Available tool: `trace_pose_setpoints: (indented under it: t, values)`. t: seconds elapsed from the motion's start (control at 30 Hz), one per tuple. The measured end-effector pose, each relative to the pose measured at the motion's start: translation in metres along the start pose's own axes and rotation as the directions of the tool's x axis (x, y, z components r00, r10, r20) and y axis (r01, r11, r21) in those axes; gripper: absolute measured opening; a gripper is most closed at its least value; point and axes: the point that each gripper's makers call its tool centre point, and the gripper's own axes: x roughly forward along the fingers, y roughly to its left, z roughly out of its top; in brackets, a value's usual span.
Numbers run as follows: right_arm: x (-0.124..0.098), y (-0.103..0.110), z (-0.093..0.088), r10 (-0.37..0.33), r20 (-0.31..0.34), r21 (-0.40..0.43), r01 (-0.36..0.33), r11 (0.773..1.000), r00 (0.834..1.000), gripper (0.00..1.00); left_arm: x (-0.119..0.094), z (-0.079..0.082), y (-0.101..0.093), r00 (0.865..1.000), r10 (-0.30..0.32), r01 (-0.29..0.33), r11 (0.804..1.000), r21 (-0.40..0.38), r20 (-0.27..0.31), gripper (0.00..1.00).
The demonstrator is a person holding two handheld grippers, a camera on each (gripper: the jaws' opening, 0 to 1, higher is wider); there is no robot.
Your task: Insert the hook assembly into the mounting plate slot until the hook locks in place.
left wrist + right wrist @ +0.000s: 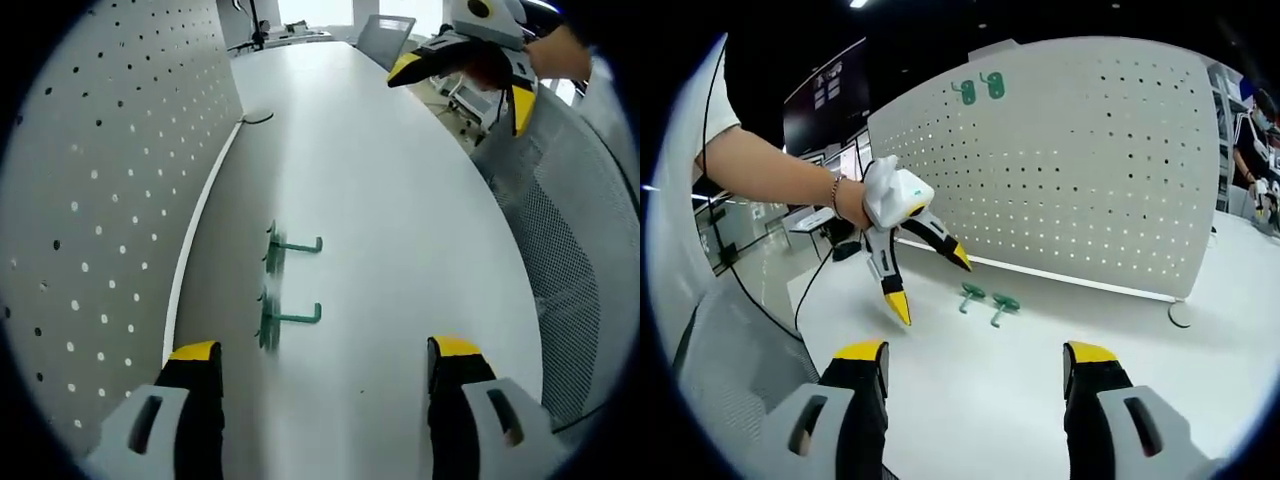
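2 green hooks (290, 285) lie on the white bench (400, 250), just beside the pegboard (110, 200). 2 further green pieces (979, 89), probably hooks, hang on the pegboard's top. Left gripper (925, 280) and right gripper (975, 375): jaws apart, empty, both clear of the pegboard.

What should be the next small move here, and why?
Probably lower the left gripper onto the nearer green plastic hook and close on it. Both green hooks, the other beyond it, lie loose on the white table beside the white perforated pegboard. Both grippers, including the right gripper, are open and hold nothing.
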Motion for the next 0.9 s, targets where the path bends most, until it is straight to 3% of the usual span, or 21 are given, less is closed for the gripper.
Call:
trace_pose_setpoints:
  t: [0.9]
  values:
    - [-0.001,-0.005,-0.004,-0.018,-0.016,0.032,0.018,0.999,1.0,0.69,0.021,-0.002,-0.001,0.999,-0.046,0.047,0.999,0.011,-0.028,0.83]
